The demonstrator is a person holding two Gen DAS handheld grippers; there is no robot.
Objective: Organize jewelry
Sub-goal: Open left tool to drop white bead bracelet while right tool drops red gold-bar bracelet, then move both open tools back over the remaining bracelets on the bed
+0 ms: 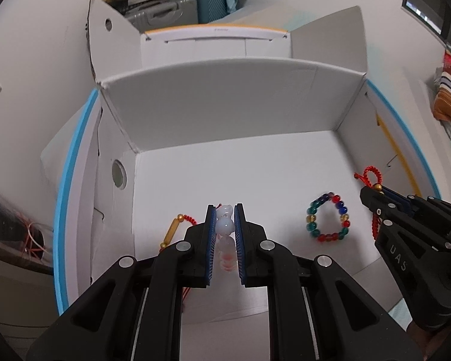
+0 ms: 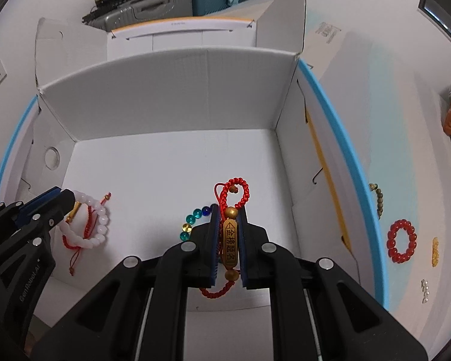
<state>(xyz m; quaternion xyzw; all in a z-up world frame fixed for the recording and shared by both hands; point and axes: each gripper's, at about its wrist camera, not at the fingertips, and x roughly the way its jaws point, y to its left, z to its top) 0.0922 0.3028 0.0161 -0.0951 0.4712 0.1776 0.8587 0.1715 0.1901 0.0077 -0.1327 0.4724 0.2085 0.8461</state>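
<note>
The open white box (image 2: 171, 162) takes up most of both views, standing against a blue-edged mat on a pale surface, with suitcases behind its far wall. Over the box's near floor, each gripper is closed on a bracelet: the left gripper (image 1: 225, 234) on white beads (image 1: 225, 225), the right gripper (image 2: 229, 240) on a red cord bracelet (image 2: 230, 240) whose gold charm runs lengthwise between the jaws. The multicoloured bead bracelet (image 1: 327, 218) lies on the box floor between them, probably nearer the right

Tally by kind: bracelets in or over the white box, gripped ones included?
Bead: 2, the white bracelet and the multicolour bracelet
Red cord with gold tube: 2, the gripped cord bracelet and the lying cord bracelet
Total: 4
</note>
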